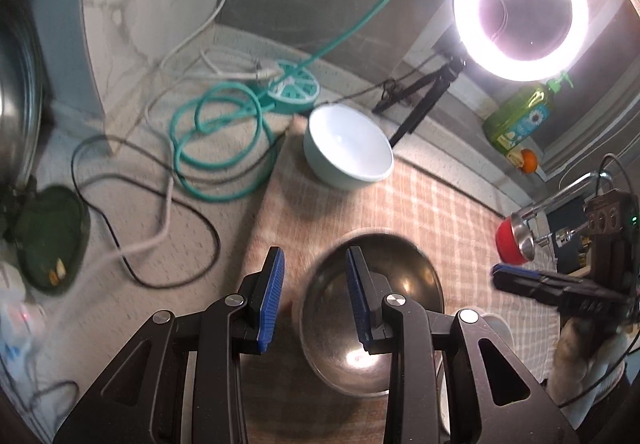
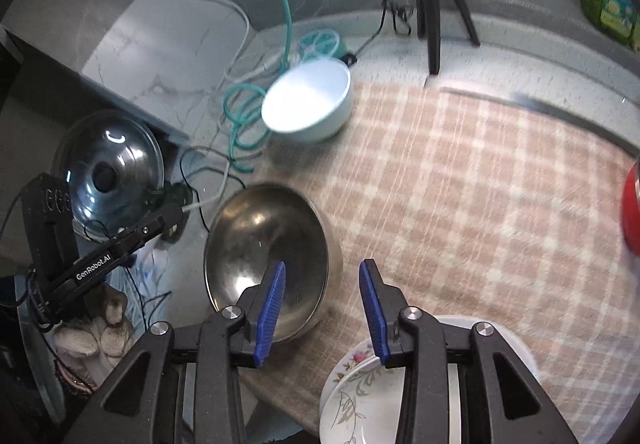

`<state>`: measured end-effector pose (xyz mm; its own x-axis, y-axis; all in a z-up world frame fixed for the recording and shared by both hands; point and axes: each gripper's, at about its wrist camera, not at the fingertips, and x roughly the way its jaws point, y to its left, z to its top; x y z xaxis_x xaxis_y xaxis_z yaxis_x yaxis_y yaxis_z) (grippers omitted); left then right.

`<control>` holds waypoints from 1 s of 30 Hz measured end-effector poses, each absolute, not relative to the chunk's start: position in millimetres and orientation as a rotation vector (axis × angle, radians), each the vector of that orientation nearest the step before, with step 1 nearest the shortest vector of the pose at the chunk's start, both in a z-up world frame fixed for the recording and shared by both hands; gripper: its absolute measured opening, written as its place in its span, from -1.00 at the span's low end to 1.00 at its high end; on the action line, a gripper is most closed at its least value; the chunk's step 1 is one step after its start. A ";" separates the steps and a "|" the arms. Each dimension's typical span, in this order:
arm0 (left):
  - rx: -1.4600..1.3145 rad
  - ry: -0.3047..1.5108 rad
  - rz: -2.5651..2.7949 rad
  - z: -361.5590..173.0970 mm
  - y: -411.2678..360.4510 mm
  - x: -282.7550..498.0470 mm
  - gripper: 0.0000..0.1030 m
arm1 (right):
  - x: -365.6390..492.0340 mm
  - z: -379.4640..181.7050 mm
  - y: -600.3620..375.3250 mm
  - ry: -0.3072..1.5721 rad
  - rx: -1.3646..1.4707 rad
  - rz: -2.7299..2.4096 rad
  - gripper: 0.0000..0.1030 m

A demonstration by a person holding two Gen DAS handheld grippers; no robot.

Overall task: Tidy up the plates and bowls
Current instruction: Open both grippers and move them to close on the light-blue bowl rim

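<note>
A steel bowl (image 1: 384, 324) (image 2: 256, 244) rests on the checked cloth (image 2: 460, 184), leaning toward its left edge. My left gripper (image 1: 316, 296) hovers over the bowl's left rim with the jaws apart; one pad is outside the rim, the other over the inside, neither touching. In the right wrist view the left gripper (image 2: 176, 214) sits left of the bowl. My right gripper (image 2: 322, 300) (image 1: 504, 276) is open above the bowl's right wall, nothing gripped. A pale blue bowl (image 1: 348, 148) (image 2: 308, 104) stands at the cloth's far corner. A floral plate (image 2: 360, 384) and a white plate (image 2: 512, 344) lie under the right gripper.
Teal and white cables with a round power strip (image 1: 294, 86) sprawl left of the cloth. A glass pot lid (image 2: 112, 172), a dark green dish (image 1: 48, 236), a lit ring light (image 1: 520, 4) on a tripod (image 2: 428, 4), a soap bottle (image 1: 516, 120) and a red container (image 1: 506, 244) surround it.
</note>
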<state>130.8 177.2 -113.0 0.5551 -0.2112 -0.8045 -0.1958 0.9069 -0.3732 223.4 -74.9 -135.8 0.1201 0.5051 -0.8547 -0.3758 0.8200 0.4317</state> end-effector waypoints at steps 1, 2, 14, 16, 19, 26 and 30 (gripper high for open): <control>-0.452 0.989 -0.006 -111.0 180.7 135.5 -0.42 | 228.7 -127.7 -77.0 1.280 0.127 0.643 -0.26; -0.445 0.987 -0.003 -109.2 184.4 142.5 -0.42 | 233.5 -122.2 -78.1 1.267 0.138 0.643 -0.25; -0.439 1.079 -0.061 -129.2 190.8 228.6 -0.41 | 307.5 -115.2 -55.0 1.216 0.190 0.584 -0.24; -0.429 1.098 -0.063 -135.7 188.9 240.9 -0.41 | 318.6 -123.6 -49.1 1.227 0.182 0.571 -0.24; -0.426 1.125 -0.058 -145.5 187.6 255.5 -0.41 | 334.0 -140.8 -40.3 1.261 0.181 0.563 -0.24; -0.401 1.174 -0.035 -167.8 187.5 277.7 -0.41 | 357.5 -179.4 -14.0 1.321 0.156 0.552 -0.24; -0.394 1.190 -0.037 -175.5 185.0 286.7 -0.41 | 367.8 -194.8 -6.8 1.351 0.160 0.543 -0.24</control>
<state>286.7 185.0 -175.5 0.3794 -0.2332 -0.8953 -0.1775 0.9314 -0.3178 367.8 -6.8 -194.8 0.1163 0.4586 -0.8810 -0.2789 0.8664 0.4142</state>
